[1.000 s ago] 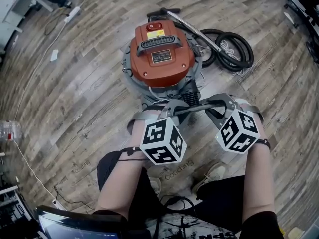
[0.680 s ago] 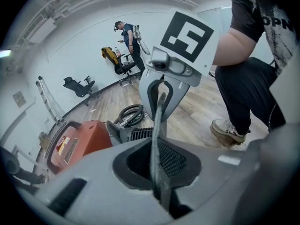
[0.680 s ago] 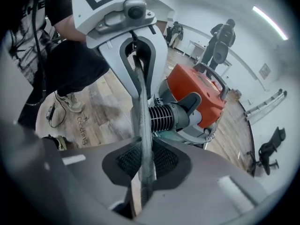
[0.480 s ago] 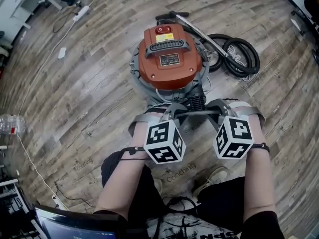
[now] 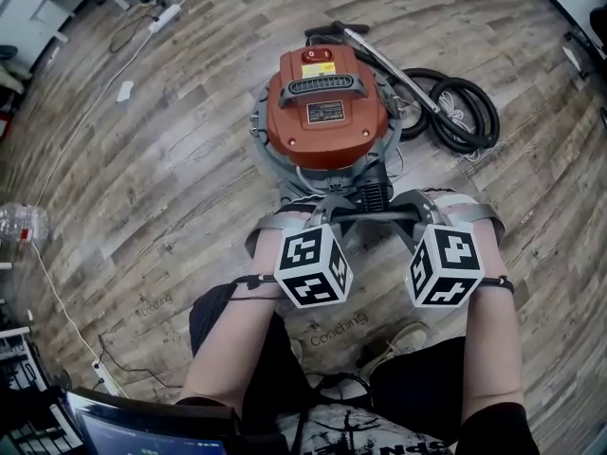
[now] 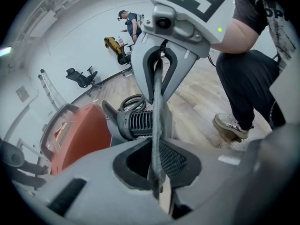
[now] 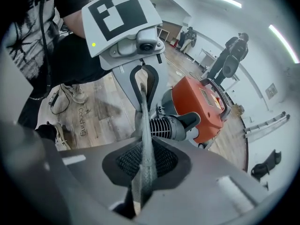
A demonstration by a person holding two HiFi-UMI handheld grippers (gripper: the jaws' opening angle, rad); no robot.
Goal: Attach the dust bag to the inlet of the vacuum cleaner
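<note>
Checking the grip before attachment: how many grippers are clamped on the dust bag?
2. Left gripper holds the dust bag at its left end; right gripper, jaws just closed, its right end.

An orange-red domed vacuum cleaner [image 5: 325,112] with a grey top handle stands on the wood-plank floor [image 5: 171,178]. A coiled black hose [image 5: 457,112] lies beside it. The grey left gripper [image 5: 321,209] and right gripper [image 5: 422,211] carry a dark, flat dust bag [image 5: 375,215] stretched between them, just beside the black ribbed inlet [image 5: 373,195]. The right jaws have just been closing on it
</note>
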